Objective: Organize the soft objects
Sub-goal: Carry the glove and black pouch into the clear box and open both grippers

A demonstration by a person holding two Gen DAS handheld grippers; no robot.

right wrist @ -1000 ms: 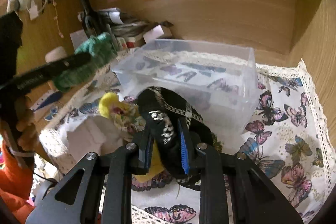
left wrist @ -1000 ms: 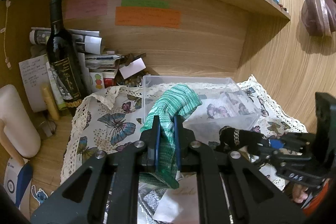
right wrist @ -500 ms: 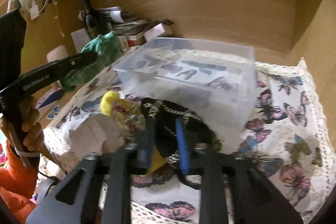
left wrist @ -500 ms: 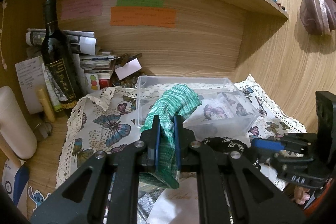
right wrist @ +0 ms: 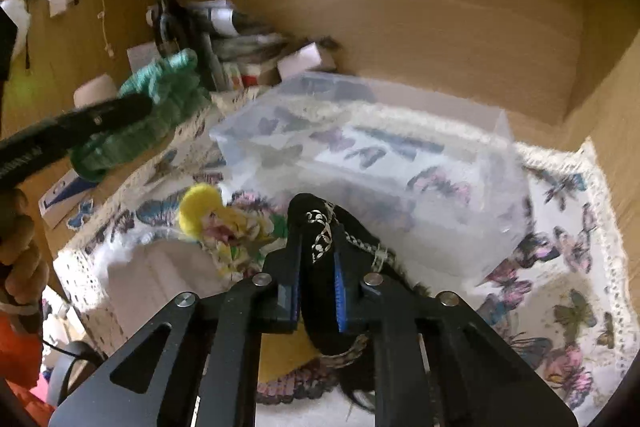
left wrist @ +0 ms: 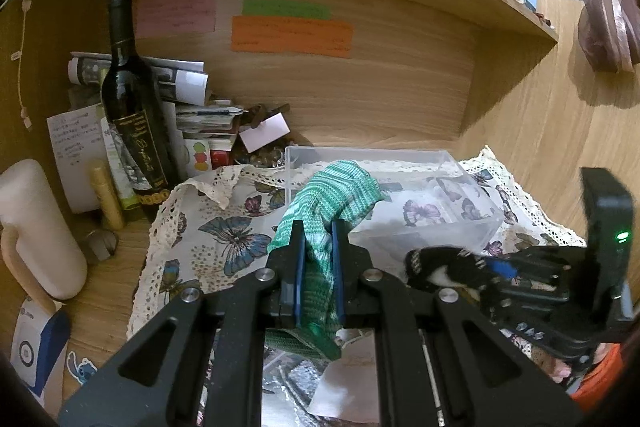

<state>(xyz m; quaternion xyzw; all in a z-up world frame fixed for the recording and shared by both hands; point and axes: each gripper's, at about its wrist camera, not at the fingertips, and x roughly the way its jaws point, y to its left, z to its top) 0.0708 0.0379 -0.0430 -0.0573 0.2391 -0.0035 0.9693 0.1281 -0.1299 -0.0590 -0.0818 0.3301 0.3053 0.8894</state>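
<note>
Bottle: dark wine bottle (left wrist: 134, 115) stands upright at the far left of the table (left wrist: 108, 307), against a stack of papers (left wrist: 192, 107); a white jug (left wrist: 36, 227) sits nearer on the left.
Cloth: butterfly-print cloth (left wrist: 224, 239) with a lace edge covers the middle and right of the table.
Left gripper: left gripper (left wrist: 318, 267) is closed tight on a green knitted piece (left wrist: 332, 195), which is pinched between the blue pads, arches up and forward toward the box and hangs below the fingers; in the right wrist view this piece (right wrist: 160, 107) is held in the air to the left of the box.
Box: clear plastic box (left wrist: 400, 195) rests on the cloth at the far middle, open on top; only the cloth's pattern shows through its walls.
Yellow toy: yellow soft toy (right wrist: 212, 223) lies on the cloth near the box's left corner, just left of the right gripper.
Right gripper: right gripper (right wrist: 318, 267) is clamped on a black fabric piece with pale trim (right wrist: 320, 227), held just in front of the near wall of the box; whether its hanging end touches the cloth cannot be told.
Wall notes: pink, green and orange paper notes (left wrist: 288, 31) are stuck on the far wooden panel.
</note>
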